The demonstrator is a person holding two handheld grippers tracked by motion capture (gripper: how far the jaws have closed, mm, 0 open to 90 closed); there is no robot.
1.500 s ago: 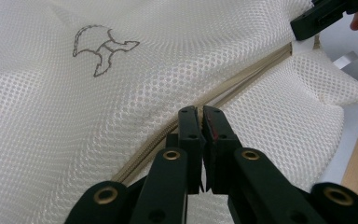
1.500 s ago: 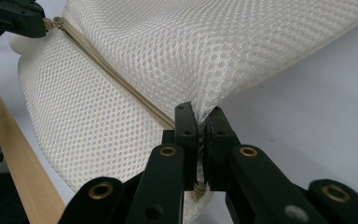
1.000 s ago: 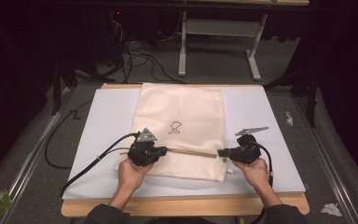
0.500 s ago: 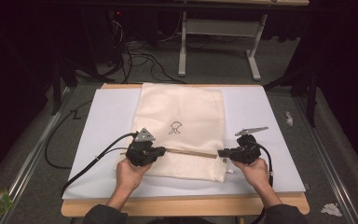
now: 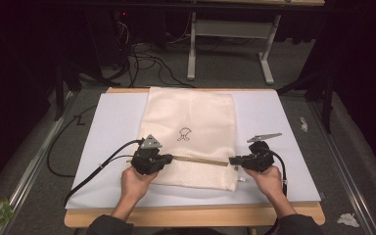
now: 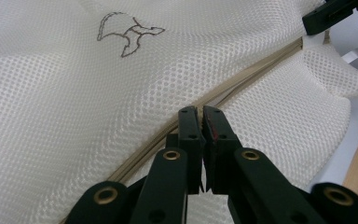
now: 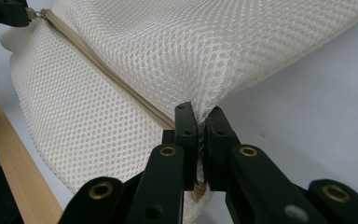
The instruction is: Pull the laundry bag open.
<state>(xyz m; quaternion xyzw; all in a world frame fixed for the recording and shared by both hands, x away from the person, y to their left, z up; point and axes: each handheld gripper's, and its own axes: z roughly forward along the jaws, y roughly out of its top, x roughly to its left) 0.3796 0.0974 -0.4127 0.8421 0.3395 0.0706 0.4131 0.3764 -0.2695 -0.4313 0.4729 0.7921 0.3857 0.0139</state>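
right gripper [image 7: 200,122] jaws pinching mesh bag [image 7: 135,60] edge, closest in its own view

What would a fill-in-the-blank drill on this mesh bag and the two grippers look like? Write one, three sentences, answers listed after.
1. The cream mesh bag lies on a ____ sheet that covers the wooden table.
2. The right gripper is shut on the bag's edge at one end of its tan ____.
3. The left gripper has its jaws closed at the other end of that line, and the small drawn logo lies ____ it on the mesh.

Missing words: white; zipper; beyond
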